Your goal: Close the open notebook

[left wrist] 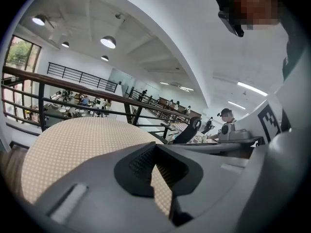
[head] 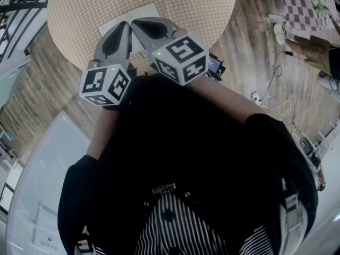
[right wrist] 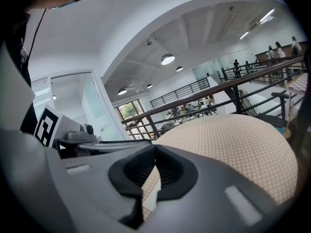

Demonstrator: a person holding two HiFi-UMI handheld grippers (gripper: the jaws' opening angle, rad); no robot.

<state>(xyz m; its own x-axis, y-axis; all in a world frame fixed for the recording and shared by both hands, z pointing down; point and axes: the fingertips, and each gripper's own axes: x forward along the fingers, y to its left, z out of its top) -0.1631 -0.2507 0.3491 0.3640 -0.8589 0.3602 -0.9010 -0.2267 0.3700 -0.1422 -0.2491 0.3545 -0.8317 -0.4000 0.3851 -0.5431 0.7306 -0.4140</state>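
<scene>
A pale notebook (head: 144,12) lies flat on the round table with a dotted beige cloth (head: 202,9); both grippers cover its near part, so I cannot tell whether it is open. My left gripper (head: 125,24) and right gripper (head: 135,21) hang side by side above the table's near edge, tips almost touching over the notebook. Both are shut with nothing between the jaws. The left gripper view shows the left gripper (left wrist: 154,144) shut over the cloth (left wrist: 73,144). In the right gripper view the right gripper (right wrist: 154,146) is shut, with a white strip of the notebook (right wrist: 150,198) below its jaws.
A dark railing (head: 16,9) runs along the left. On the wooden floor to the right lie cables and a power strip (head: 257,97), with a checkered cloth (head: 303,4) at the top right. A small dark device (head: 215,65) sits by the table's near edge.
</scene>
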